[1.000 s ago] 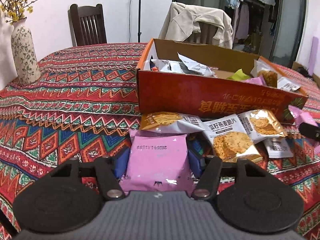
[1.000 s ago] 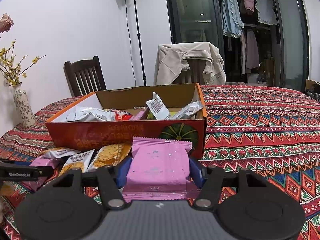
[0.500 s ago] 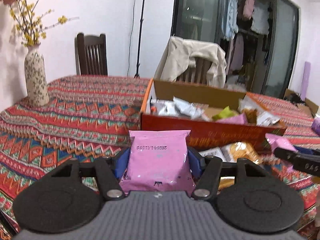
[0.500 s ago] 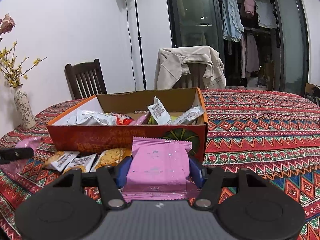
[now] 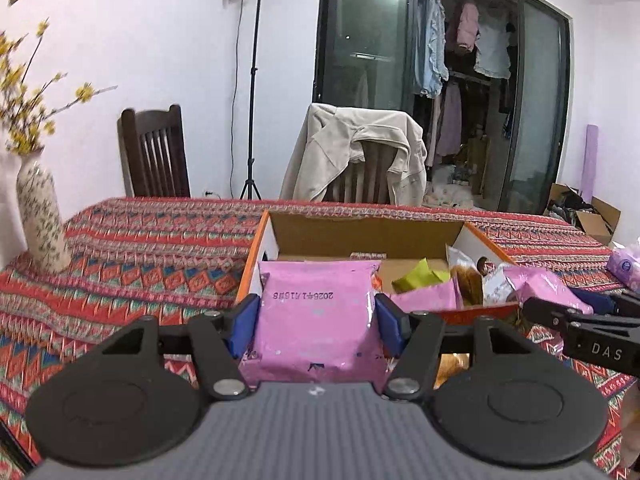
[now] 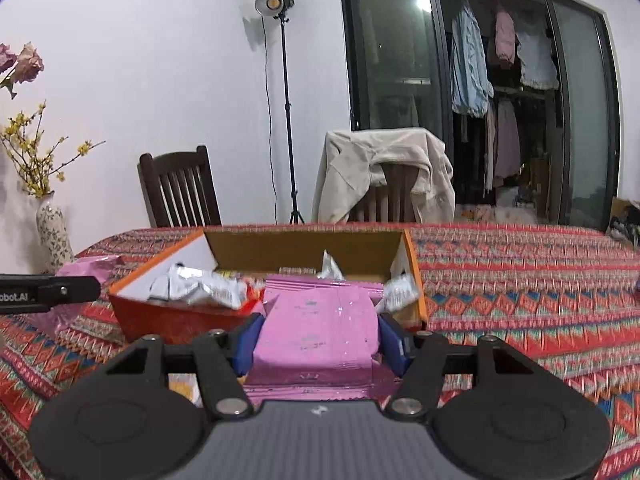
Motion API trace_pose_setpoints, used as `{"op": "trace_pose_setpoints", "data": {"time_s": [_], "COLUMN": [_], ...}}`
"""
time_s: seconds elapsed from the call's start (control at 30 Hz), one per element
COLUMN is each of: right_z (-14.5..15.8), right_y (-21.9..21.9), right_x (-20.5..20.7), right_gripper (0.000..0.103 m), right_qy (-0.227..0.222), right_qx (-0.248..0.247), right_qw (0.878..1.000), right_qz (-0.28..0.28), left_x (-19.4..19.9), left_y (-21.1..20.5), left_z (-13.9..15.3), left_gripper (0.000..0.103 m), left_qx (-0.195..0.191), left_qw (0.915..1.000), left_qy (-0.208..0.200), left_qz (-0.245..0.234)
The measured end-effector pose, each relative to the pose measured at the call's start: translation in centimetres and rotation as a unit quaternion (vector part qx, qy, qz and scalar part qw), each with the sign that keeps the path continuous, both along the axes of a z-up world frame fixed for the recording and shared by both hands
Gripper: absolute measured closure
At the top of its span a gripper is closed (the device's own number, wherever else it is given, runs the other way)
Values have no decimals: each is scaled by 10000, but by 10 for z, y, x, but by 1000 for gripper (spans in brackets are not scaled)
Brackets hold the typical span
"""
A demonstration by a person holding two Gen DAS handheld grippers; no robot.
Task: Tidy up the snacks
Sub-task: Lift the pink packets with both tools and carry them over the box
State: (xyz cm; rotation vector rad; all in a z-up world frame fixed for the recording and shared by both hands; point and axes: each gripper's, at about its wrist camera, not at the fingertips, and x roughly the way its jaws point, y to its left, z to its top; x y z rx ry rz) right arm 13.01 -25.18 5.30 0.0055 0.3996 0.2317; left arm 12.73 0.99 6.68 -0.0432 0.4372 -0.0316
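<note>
left gripper clamps a pink foil snack packet before the orange cardboard box; right gripper clamps another pink foil packet there too.

We see a lived-in home dining room, bench under a red patterned cloth, dark wooden chair, beige jacket slung over another, flower vase, clothes hanging behind glass doors, studio lamp on a stand.

Each wrist camera looked forward along its own tongs, tilted slightly down, close above the tabletop. Both views shared the orange box (left view from its left, right view from its right).
</note>
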Motion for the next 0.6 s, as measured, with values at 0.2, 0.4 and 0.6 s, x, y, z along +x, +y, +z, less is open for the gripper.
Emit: {"op": "trace_pose_setpoints", "data": {"time_s": [0.2, 0.4, 0.6], "right_z": [19, 32, 28], "right_y": [6, 15, 26], "right_x": [23, 54, 87], "right_gripper": [42, 42, 42], "right_qy": [-168, -278, -267], "right_qx": [-95, -12, 36], "right_qw": [9998, 9995, 9994], "right_qz": [-53, -117, -230], "left_x": [24, 55, 88], "left_y": [-8, -14, -19], "left_z": [13, 25, 20], "left_gripper": [40, 40, 40], "left_qx": [48, -21, -106], "left_qw": [9999, 9996, 9993], "left_qy": [-96, -243, -255], "left_qz": [-4, 115, 247]}}
